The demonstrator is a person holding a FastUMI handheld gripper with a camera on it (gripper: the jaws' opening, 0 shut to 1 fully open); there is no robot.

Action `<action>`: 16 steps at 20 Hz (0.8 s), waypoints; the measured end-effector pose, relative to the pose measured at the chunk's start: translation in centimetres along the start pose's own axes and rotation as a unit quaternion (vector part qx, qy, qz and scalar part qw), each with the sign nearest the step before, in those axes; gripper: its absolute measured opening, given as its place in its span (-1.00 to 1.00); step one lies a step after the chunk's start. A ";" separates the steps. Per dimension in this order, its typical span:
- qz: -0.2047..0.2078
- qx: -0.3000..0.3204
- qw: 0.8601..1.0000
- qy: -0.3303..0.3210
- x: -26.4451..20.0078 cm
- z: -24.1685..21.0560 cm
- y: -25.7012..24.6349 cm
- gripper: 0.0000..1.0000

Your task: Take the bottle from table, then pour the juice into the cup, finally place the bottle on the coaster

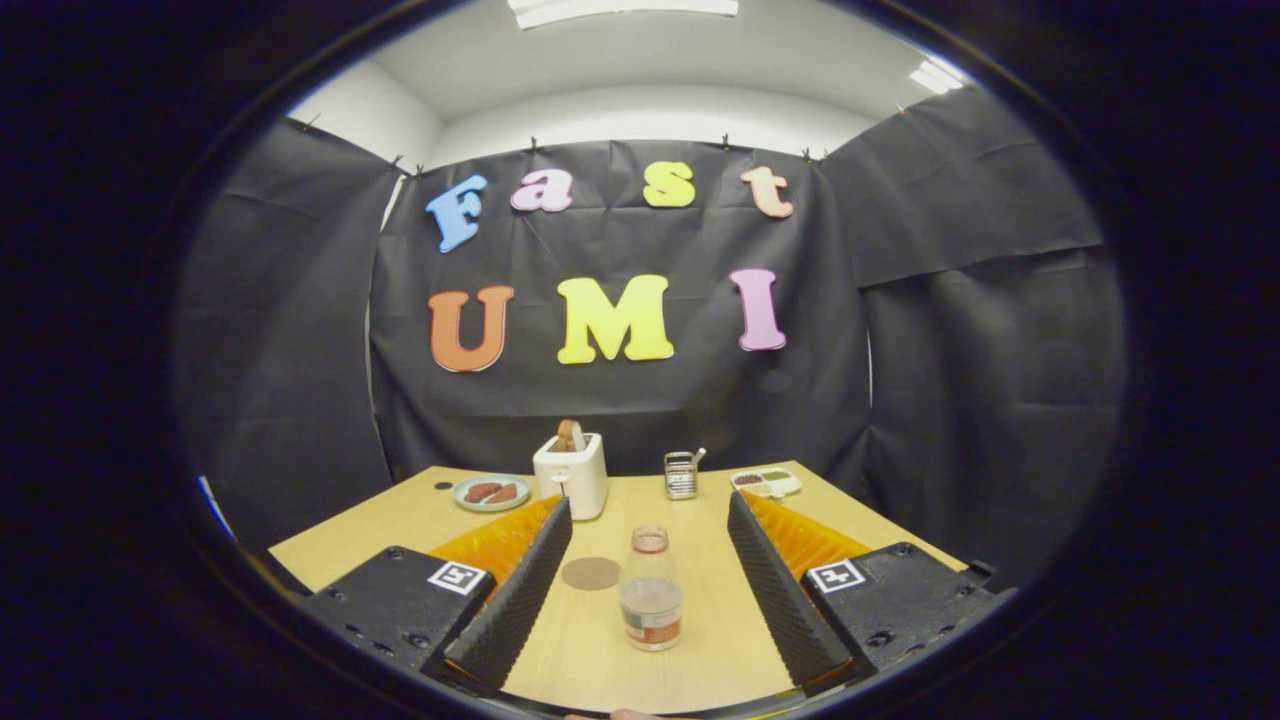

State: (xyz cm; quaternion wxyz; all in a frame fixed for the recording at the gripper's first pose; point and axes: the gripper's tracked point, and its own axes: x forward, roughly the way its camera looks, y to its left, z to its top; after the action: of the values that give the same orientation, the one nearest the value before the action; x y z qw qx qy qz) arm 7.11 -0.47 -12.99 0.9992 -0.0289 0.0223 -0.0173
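Ribbed pads line the two fingers of the tongs [650,510], which stand wide apart over the pale wood bench [700,660] and hold nothing. Between the fingers, touching neither, the bottle [651,590] stands upright on the bench; it is clear, with a reddish neck band, a label low on its body and a little liquid at the bottom. Just beside the bottle, next to the left finger, a round brown coaster [591,573] lies flat. Beyond the fingertips, near the bench's far edge, a white toaster [572,475] stands with a brown slice sticking up out of its slot. Left of it sits a green plate [490,493] with dark pieces of food. Right of the toaster stands a small metal rack [681,474], and further right a white tray [766,482] of food in compartments.
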 end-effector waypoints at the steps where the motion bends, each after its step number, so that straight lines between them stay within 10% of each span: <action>1: -0.004 -0.007 1.000 0.000 0.2 -0.5 -0.2 1.00; 16: 0.007 -0.008 1.000 -0.006 3.0 -5.3 0.4 1.00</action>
State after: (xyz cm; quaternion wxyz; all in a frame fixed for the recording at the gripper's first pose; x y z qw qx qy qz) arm 9.89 -0.45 -18.45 0.9991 -0.0372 0.0162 -0.0103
